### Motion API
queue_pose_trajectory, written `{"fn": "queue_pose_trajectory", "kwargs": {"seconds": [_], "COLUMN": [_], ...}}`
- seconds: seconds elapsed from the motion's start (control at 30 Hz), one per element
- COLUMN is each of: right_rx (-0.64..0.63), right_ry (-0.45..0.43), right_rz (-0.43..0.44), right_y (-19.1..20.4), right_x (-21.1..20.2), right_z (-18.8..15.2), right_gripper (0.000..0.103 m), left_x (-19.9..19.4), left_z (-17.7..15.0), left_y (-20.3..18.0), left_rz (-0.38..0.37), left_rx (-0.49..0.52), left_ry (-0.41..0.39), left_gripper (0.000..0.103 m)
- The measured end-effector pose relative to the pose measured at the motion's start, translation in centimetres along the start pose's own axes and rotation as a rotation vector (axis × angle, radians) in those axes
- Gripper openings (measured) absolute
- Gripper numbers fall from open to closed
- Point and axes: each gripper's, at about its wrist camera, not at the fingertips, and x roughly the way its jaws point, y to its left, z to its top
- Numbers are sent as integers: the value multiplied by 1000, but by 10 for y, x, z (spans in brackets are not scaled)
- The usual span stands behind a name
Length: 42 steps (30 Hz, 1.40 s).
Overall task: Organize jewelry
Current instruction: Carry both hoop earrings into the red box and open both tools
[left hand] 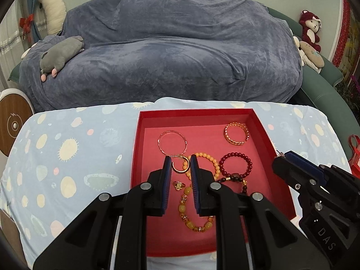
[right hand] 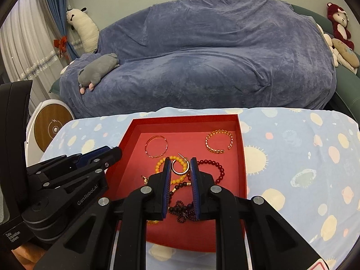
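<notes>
A red box (left hand: 144, 135) (right hand: 241, 148) on the table holds several pieces of jewelry. Among them are a thin pink bangle (left hand: 172, 142) (right hand: 156, 146), a gold chain cuff (left hand: 236, 133) (right hand: 218, 144), a dark red bead bracelet (left hand: 236, 164) (right hand: 216, 168), a yellow bead bracelet (left hand: 211, 162) (right hand: 160, 164) and a gold hoop earring (left hand: 180, 164) (right hand: 180, 166). My left gripper (left hand: 181, 160) (right hand: 113, 151) is open over the box, its fingertips astride the hoop. My right gripper (right hand: 180, 162) (left hand: 281, 157) is open above the hoop too.
The table has a light blue cloth (left hand: 67, 157) with planet prints. Behind it stands a sofa under a blue-grey cover (left hand: 180, 56) with plush toys (left hand: 60, 56). A round white and wood device (left hand: 13, 123) stands at the left.
</notes>
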Motion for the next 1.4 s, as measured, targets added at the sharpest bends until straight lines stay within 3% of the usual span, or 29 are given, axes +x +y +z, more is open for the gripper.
{"fn": "queue_pose_trajectory", "kwargs": {"seconds": [0.47, 1.4], "right_rx": [52, 32], "right_ry": [76, 138], "right_rz": [-22, -50], "right_y": [-16, -17], "right_x": [67, 97], "right_z": [8, 9], "right_gripper": [16, 17], "left_x": [66, 86], "left_z": [3, 6], "left_y": [11, 9], "left_rz": [39, 49], "left_rx": [0, -17], "left_ry": [80, 103], "left_gripper": [17, 17]}}
